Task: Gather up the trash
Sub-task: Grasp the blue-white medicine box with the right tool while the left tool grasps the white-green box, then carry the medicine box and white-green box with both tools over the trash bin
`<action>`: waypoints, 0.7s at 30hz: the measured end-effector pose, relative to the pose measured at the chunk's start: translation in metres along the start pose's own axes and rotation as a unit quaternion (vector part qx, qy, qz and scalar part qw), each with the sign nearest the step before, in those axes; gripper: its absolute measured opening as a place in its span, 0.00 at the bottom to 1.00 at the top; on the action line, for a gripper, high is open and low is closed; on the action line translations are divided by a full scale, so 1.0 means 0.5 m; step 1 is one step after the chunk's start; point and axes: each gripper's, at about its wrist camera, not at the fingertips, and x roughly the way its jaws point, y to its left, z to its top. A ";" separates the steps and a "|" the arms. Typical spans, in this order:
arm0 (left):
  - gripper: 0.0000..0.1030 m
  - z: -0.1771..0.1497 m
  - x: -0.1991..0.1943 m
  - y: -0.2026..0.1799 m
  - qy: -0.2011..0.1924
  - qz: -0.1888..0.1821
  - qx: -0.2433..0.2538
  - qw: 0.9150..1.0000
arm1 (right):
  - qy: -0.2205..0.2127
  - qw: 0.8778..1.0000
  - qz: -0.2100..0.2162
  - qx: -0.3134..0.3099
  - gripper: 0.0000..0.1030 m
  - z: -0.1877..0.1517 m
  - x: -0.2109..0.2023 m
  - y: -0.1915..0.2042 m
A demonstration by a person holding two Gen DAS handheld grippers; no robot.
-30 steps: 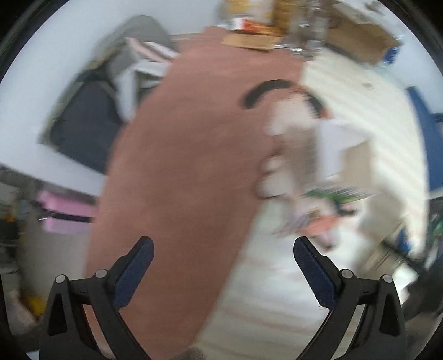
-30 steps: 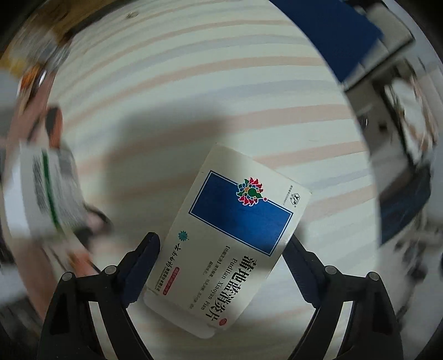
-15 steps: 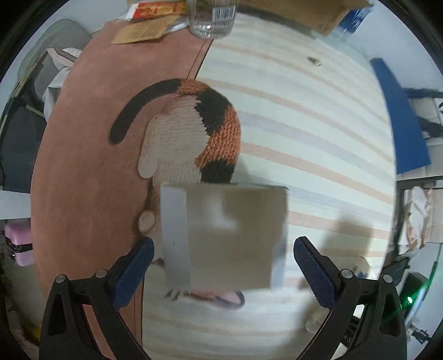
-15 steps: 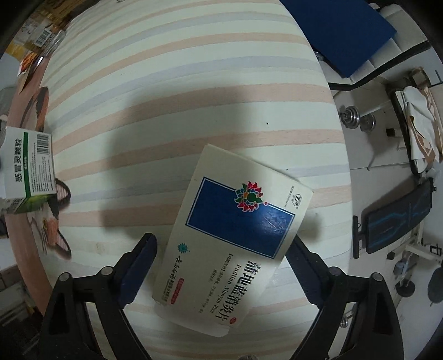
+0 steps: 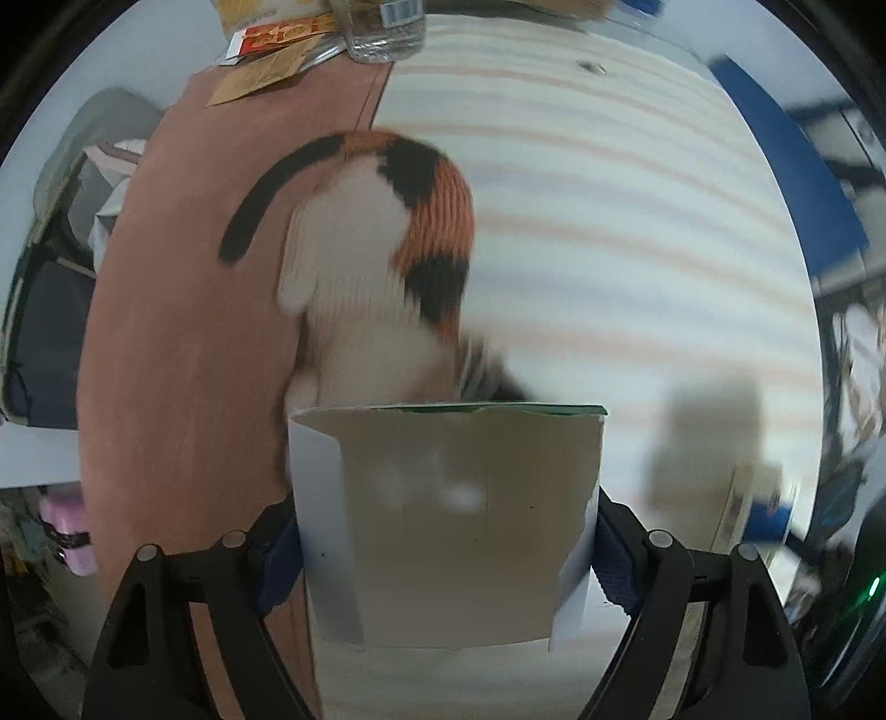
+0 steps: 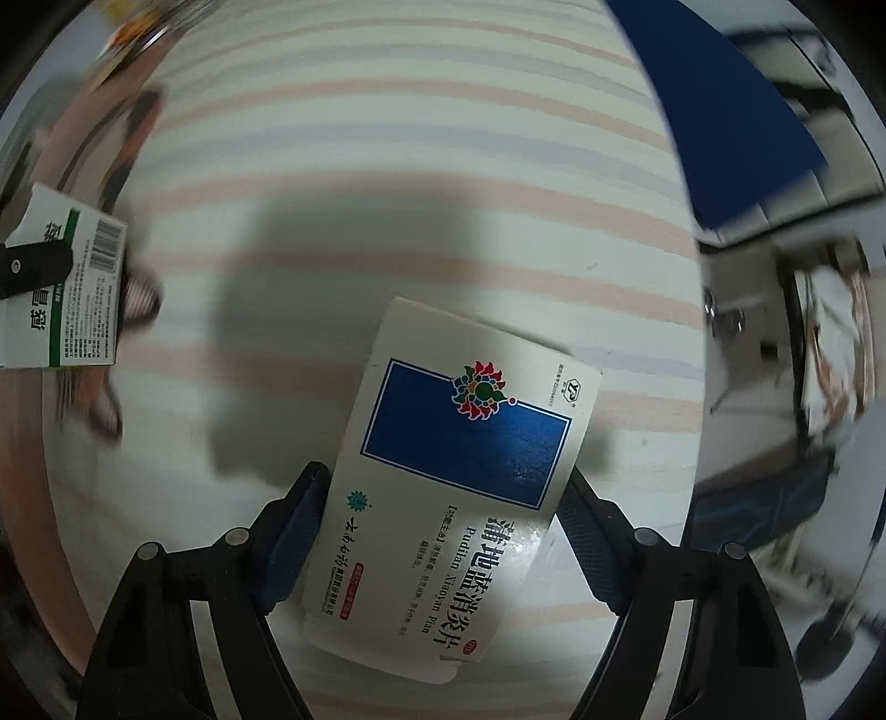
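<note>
My left gripper point(image 5: 446, 545) is clamped on a green and white box point(image 5: 448, 526). Its plain cardboard side faces me and fills the space between my jaws. My right gripper point(image 6: 443, 531) is squeezed tight on a white box with a blue square point(image 6: 459, 471), which sits slanted between the jaws, with a red flower mark near its far end. Both boxes are up in my jaws, above the striped cloth point(image 6: 415, 166) that covers the counter.

From my right side I can see the green and white box point(image 6: 61, 293) out at the left edge, with a barcode on it and one black finger point(image 6: 33, 266) of my left gripper across it. A dark shadow lies on the cloth just past my blue box.

Just behind my left box is a knitted cat point(image 5: 382, 243), white with orange and black patches and a long black tail. It lies where the striped cloth meets a brown mat point(image 5: 183, 332). The box hides its near end.

At the far edge of the counter stands a clear bottle point(image 5: 385, 27). Beside it are a red packet point(image 5: 277, 36) and a brown paper packet point(image 5: 255, 83). Past the right edge is a blue pad point(image 6: 725, 105). Things there look blurry.
</note>
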 end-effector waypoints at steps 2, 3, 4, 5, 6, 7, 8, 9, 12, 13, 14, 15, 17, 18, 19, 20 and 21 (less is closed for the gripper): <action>0.82 -0.064 -0.005 -0.001 0.008 0.002 0.010 1.000 | 0.004 1.000 0.002 -0.029 0.80 -0.024 -0.002 0.019; 0.82 -0.100 -0.007 0.000 0.014 0.005 0.011 1.000 | 0.009 0.999 0.005 -0.047 0.80 -0.048 -0.003 0.031; 0.82 -0.133 -0.008 0.001 0.021 0.003 0.011 1.000 | 0.015 0.998 0.006 -0.065 0.80 -0.071 -0.002 0.043; 0.82 -0.170 -0.009 0.004 0.029 0.002 0.007 1.000 | 0.020 0.996 0.007 -0.082 0.80 -0.096 -0.001 0.055; 0.82 -0.197 -0.009 0.007 0.035 0.001 0.002 0.999 | 0.030 0.995 0.008 -0.100 0.80 -0.126 0.002 0.069; 0.82 -0.224 -0.011 0.010 0.040 -0.002 -0.003 0.999 | 0.036 0.993 0.008 -0.115 0.80 -0.157 0.005 0.084; 0.82 -0.256 -0.012 0.012 0.045 -0.001 -0.010 0.999 | 0.041 0.991 0.009 -0.127 0.80 -0.183 0.006 0.096; 0.82 -0.276 -0.012 0.012 0.049 -0.003 -0.015 0.999 | 0.045 0.989 0.008 -0.137 0.80 -0.212 0.007 0.108; 0.82 -0.326 -0.009 0.006 0.056 -0.007 -0.021 0.998 | 0.044 0.990 -0.002 -0.135 0.85 -0.265 0.006 0.131; 0.82 -0.334 -0.011 0.004 0.051 -0.005 -0.019 0.998 | 0.042 0.991 -0.008 -0.127 0.88 -0.273 0.005 0.133; 0.82 -0.337 -0.014 0.001 0.046 -0.003 -0.017 0.999 | 0.038 0.993 -0.019 -0.112 0.89 -0.281 0.003 0.135; 0.82 -0.339 -0.015 -0.001 0.045 -0.002 -0.018 0.999 | 0.032 0.995 -0.020 -0.094 0.89 -0.288 0.002 0.137; 0.82 -0.343 -0.018 -0.007 0.043 -0.001 -0.021 0.999 | 0.035 0.999 -0.009 -0.032 0.89 -0.301 0.004 0.127; 0.82 -0.345 -0.019 -0.008 0.041 -0.001 -0.022 0.999 | 0.035 0.999 -0.003 -0.007 0.89 -0.307 0.006 0.120; 0.82 -0.347 -0.020 -0.009 0.039 -0.001 -0.021 0.999 | 0.031 0.999 0.005 0.018 0.86 -0.313 0.007 0.114; 0.82 -0.350 -0.021 -0.011 0.038 0.000 -0.020 0.999 | 0.029 0.999 0.010 0.028 0.82 -0.317 0.008 0.111; 0.82 -0.359 -0.024 0.005 0.037 0.000 -0.020 0.999 | 0.024 0.999 0.017 0.037 0.77 -0.324 0.005 0.111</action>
